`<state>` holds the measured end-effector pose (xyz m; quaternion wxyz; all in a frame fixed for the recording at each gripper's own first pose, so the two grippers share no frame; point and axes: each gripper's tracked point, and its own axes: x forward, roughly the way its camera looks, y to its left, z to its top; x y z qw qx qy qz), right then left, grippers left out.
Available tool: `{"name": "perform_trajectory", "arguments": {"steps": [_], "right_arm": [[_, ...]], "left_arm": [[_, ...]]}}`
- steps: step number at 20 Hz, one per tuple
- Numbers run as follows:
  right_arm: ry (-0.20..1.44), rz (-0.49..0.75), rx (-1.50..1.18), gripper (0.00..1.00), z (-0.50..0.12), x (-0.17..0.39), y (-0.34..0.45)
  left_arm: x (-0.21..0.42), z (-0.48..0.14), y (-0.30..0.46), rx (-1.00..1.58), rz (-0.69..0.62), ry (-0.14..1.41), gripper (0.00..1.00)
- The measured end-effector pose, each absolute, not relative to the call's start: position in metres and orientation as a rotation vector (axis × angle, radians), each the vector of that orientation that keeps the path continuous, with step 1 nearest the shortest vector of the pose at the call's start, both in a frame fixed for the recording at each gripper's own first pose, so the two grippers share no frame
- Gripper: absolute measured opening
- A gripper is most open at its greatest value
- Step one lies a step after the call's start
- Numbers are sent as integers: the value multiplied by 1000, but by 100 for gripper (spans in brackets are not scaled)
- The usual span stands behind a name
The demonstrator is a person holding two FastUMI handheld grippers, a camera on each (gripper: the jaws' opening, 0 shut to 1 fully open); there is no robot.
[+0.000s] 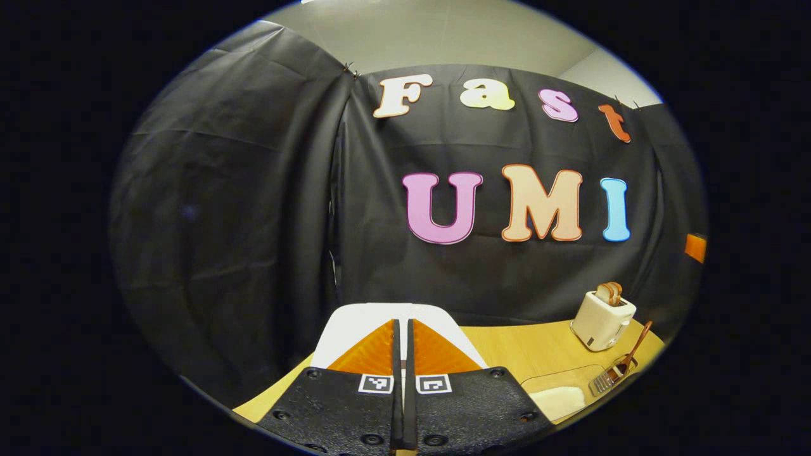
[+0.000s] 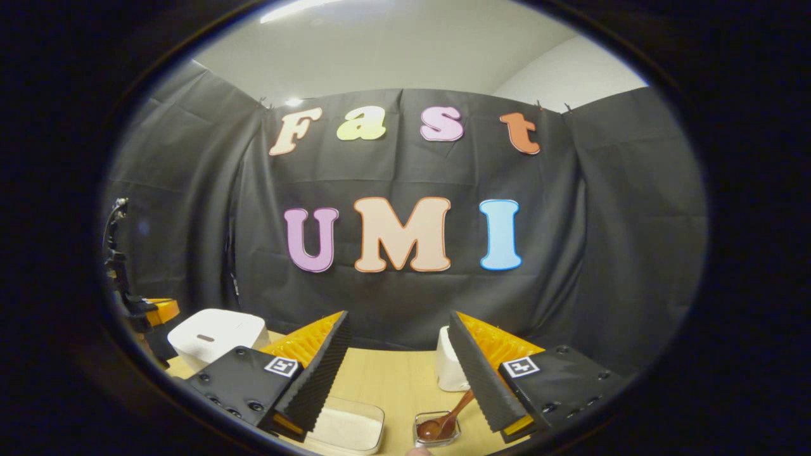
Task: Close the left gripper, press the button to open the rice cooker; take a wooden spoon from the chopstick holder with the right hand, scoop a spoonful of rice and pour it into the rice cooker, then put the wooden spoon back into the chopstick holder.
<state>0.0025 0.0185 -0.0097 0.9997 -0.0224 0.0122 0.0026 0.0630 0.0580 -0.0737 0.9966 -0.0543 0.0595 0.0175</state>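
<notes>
Left gripper view: left claw point(image 1: 403, 335) clenched, empty; right claw point(image 2: 398, 354) wide apart, empty.

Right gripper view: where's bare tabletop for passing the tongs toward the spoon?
Bare wood lies between the clear rice container and the small white toaster, ahead of the open right tongs. It is crowded near the brown wooden spoon in its clear holder. The white rice cooker borders the left.

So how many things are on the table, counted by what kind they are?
Rice cooker: 1
Toaster: 1
Clear box of rice: 1
Chopstick holder: 1
Wooden spoon: 1
Total: 5
</notes>
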Motion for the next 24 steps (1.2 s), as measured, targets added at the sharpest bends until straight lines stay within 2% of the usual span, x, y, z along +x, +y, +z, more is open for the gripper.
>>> {"name": "perform_trajectory", "arguments": {"steps": [10,15,16,24], "right_arm": [[31,-72,-87,96,-12,-4,3],[44,-86,-85,100,-16,-3,-1],[43,-86,-86,96,-16,-2,-1],[46,-63,-79,96,-19,-1,4]], "left_arm": [[97,-140,49,-162,-32,277,0],[99,-163,50,-189,-26,337,0],[96,-162,50,-193,-25,334,0],[98,-163,49,-165,-32,318,0]]}}
